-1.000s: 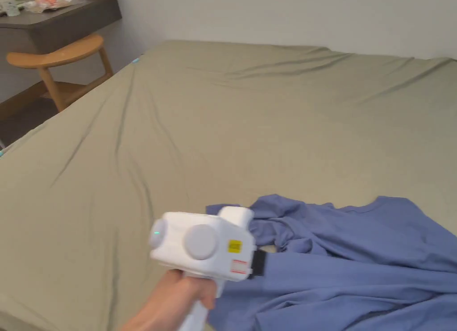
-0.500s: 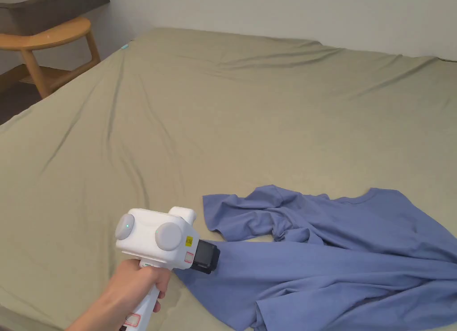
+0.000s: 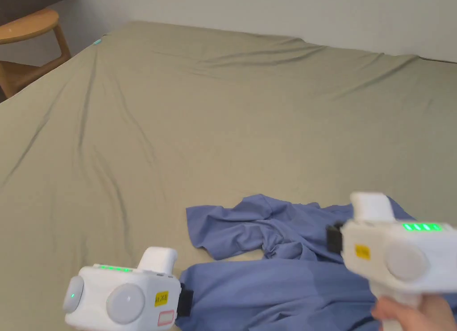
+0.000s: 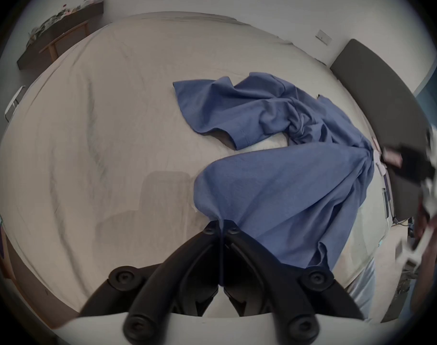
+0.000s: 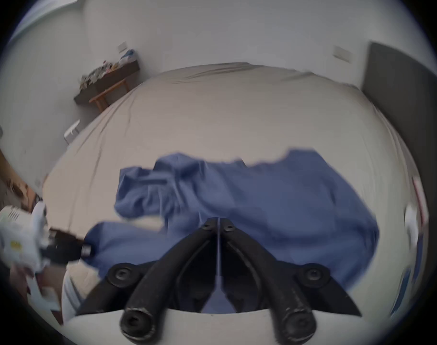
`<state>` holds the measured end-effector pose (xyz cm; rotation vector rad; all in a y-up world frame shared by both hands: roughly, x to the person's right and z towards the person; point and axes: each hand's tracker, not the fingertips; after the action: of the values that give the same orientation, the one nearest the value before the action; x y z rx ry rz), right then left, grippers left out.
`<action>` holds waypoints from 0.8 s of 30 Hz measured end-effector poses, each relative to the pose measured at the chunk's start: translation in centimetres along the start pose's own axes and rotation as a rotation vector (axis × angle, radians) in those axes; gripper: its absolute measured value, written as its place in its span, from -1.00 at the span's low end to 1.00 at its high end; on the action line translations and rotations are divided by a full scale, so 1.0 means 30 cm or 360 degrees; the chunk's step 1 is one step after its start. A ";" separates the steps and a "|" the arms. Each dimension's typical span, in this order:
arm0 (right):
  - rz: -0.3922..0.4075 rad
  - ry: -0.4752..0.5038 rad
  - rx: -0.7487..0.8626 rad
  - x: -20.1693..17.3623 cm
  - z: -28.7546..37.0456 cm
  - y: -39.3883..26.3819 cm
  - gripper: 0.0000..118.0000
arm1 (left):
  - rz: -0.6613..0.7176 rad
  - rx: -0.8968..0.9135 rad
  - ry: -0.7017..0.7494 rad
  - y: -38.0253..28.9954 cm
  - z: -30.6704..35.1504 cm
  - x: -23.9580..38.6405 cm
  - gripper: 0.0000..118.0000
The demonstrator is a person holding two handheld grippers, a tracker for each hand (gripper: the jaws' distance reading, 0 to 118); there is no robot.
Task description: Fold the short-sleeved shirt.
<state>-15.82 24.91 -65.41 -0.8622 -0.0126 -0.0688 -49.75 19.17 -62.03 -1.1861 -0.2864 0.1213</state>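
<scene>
A blue short-sleeved shirt (image 3: 276, 291) lies crumpled on the bed near its front edge, one sleeve (image 3: 223, 231) spread toward the left. My left gripper (image 3: 186, 303) is at the shirt's lower left corner. In the left gripper view its jaws (image 4: 221, 223) are shut with a pinch of blue fabric (image 4: 274, 188) between them. My right gripper (image 3: 331, 238) reaches in from the right over the bunched middle of the shirt. The left gripper view shows the cloth drawn to a point at the right gripper (image 4: 379, 158). Its jaws (image 5: 218, 222) are closed, in a blurred picture.
An olive bed sheet (image 3: 223, 122) stretches wide and wrinkled behind the shirt, up to a white wall. A wooden chair (image 3: 27, 28) stands off the bed's far left corner. A dark panel (image 4: 374, 96) runs along the bed's right side. A hand (image 3: 410, 316) holds the right gripper.
The left gripper has drawn back toward the near edge, pulling the shirt's corner with it. The right gripper has come in from the right over the shirt. The head camera has turned slightly.
</scene>
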 end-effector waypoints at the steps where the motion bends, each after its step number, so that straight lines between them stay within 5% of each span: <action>1: 0.0060 0.0033 -0.0050 -0.020 -0.084 0.085 -0.56 | 0.0009 -0.0007 -0.0004 0.023 -0.033 -0.026 -1.00; 2: 0.0091 0.0064 -0.0154 -0.034 -0.173 0.154 0.46 | 0.0023 -0.0002 -0.0024 0.015 -0.034 -0.033 -1.00; 3: 0.0139 0.0136 -0.0255 -0.051 -0.258 0.208 1.00 | 0.0037 -0.0009 -0.0045 0.009 -0.036 -0.040 -1.00; 8: 0.0311 0.0038 -0.0436 -0.150 -0.555 0.331 1.00 | 0.0100 0.0004 -0.0135 0.030 -0.065 -0.042 -1.00; 11: 0.0369 0.0112 -0.0549 -0.171 -0.648 0.321 1.00 | 0.0138 -0.0018 -0.0168 0.050 -0.093 -0.066 -1.00; 12: 0.0383 0.0105 -0.0616 -0.177 -0.674 0.314 0.96 | 0.0148 -0.0018 -0.0177 0.052 -0.093 -0.072 -1.00; 13: 0.0380 0.0091 -0.0591 -0.180 -0.659 0.302 0.70 | 0.0158 -0.0019 -0.0179 0.061 -0.098 -0.071 -1.00; 14: 0.0380 0.0088 -0.0565 -0.178 -0.630 0.296 -0.31 | 0.0161 -0.0022 -0.0180 0.067 -0.093 -0.073 -1.00; 15: 0.0348 0.0060 -0.0518 -0.168 -0.619 0.300 -0.96 | 0.0156 -0.0023 -0.0182 0.071 -0.088 -0.077 -1.00; 16: 0.0263 0.0000 -0.0469 -0.145 -0.592 0.304 -0.96 | 0.0151 -0.0014 -0.0176 0.076 -0.077 -0.076 -1.00; 18: 0.0064 0.0138 -0.0448 -0.088 -0.518 0.333 -0.96 | 0.0131 0.0010 -0.0149 0.084 -0.062 -0.073 -1.00; 24: 0.0017 -0.0071 -0.0118 0.123 -0.138 0.448 -0.96 | 0.0183 0.0223 -0.0144 0.226 0.065 -0.114 -1.00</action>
<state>-11.34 30.27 -78.15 -0.9376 -0.0477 -0.0402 -53.20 22.63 -68.16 -1.0592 -0.2847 0.2919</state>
